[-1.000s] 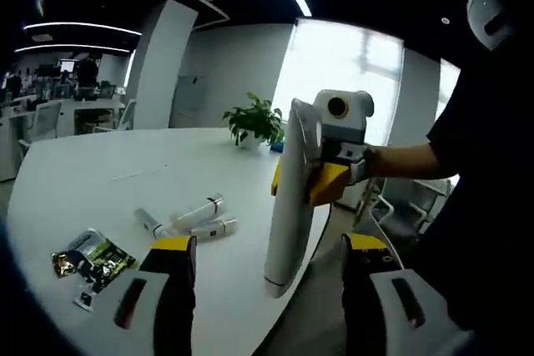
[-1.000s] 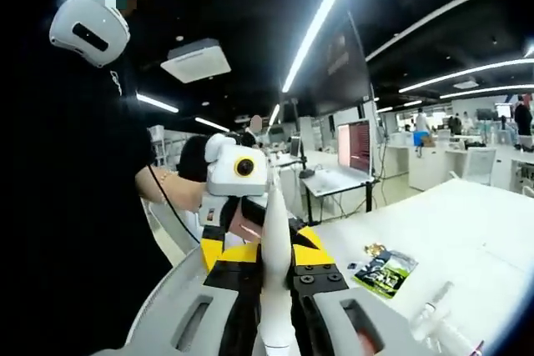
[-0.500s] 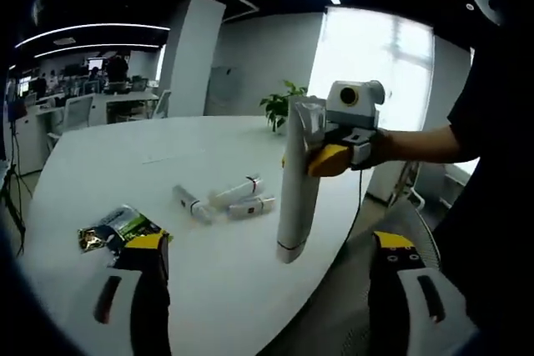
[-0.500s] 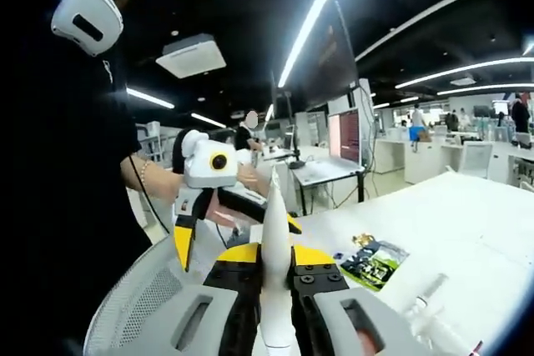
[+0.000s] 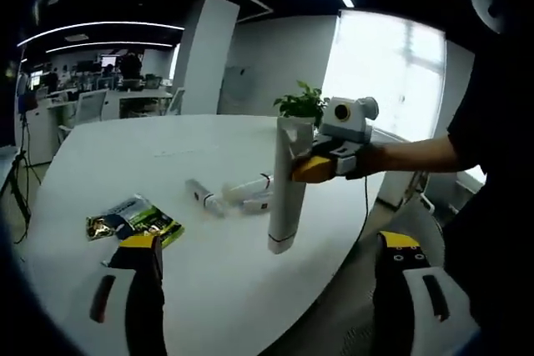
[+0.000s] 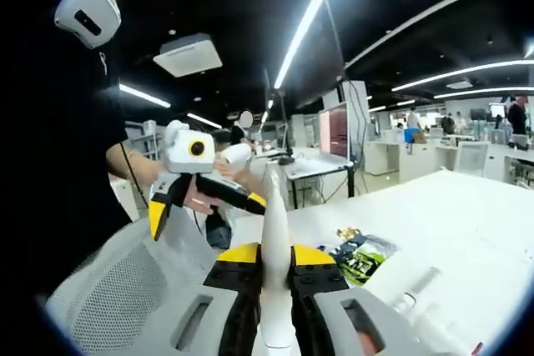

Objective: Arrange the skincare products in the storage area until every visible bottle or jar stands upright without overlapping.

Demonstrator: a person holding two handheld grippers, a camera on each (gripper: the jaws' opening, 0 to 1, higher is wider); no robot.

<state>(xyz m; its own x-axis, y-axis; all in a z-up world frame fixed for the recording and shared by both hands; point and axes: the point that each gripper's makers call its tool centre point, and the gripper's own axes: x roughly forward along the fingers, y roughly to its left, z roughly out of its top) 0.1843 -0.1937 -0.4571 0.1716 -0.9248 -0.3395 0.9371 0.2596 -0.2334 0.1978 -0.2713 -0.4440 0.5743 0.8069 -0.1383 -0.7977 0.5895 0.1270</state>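
Note:
My right gripper is shut on a tall white tube, which rises straight up between its jaws. In the left gripper view the same tube hangs cap down above the near edge of the white table, held near its top by the right gripper. My left gripper stands wide open with nothing in it, and appears as the left gripper apart from the tube. Three small white tubes lie flat on the table.
A green and gold sachet lies on the table to the left of the lying tubes, and as the sachet in the right gripper view. A potted plant stands at the far edge. A mesh chair is beside the person.
My left gripper has drawn back from the tall tube and its jaws have spread wider. The right gripper keeps hold of the tube.

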